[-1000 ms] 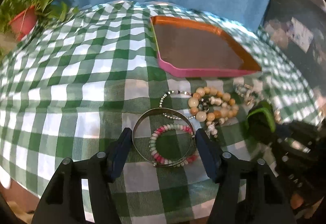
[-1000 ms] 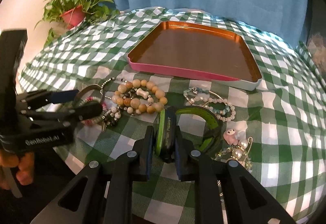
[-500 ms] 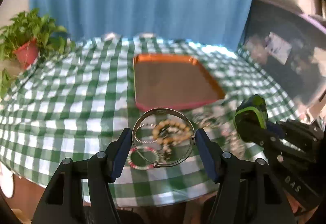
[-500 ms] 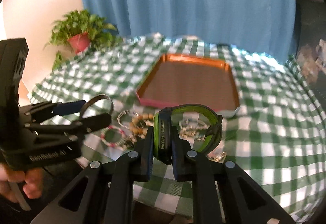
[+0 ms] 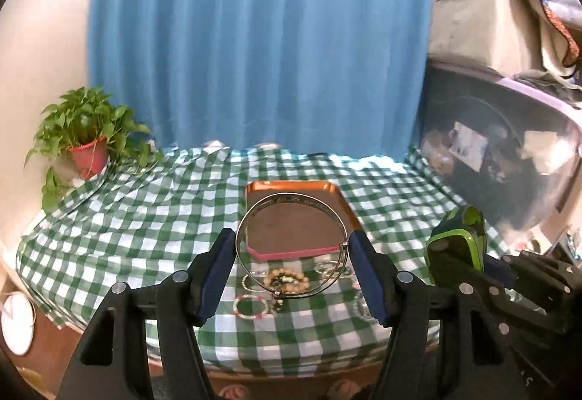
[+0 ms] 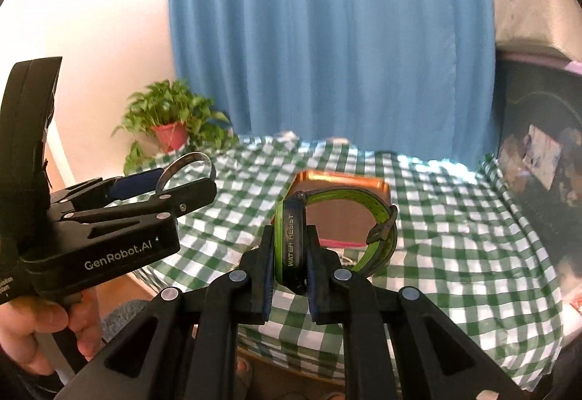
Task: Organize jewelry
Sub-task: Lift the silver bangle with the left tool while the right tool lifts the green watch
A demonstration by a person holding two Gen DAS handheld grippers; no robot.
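Tabletop [image 5: 120, 229] draped in green-and-white checked cloth. Lying on it: pink-rimmed tray [image 5: 291, 254] with an orange lip toward the middle, cluster of beaded bracelets [image 5: 285, 281] just in front of it, pink-and-white bead bracelet [image 5: 251, 307] nearest the front edge, potted plant [image 5: 87, 154] at the far left corner.

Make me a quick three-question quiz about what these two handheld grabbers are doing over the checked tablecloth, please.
1. True or false: the left gripper holds a silver bangle across its width.
2. What sits between the right gripper's jaws?
A. a bead bracelet
B. a green and black watch
C. nothing
3. Fill in: the tray with the pink rim lies on the table with ______ in it.

Key:
1. True; the bangle spans the gap between the pads, lifted above the table.
2. B; the jaws clamp the watch case, strap looping forward.
3. Nothing; the beaded bracelets lie on the cloth in front of it.
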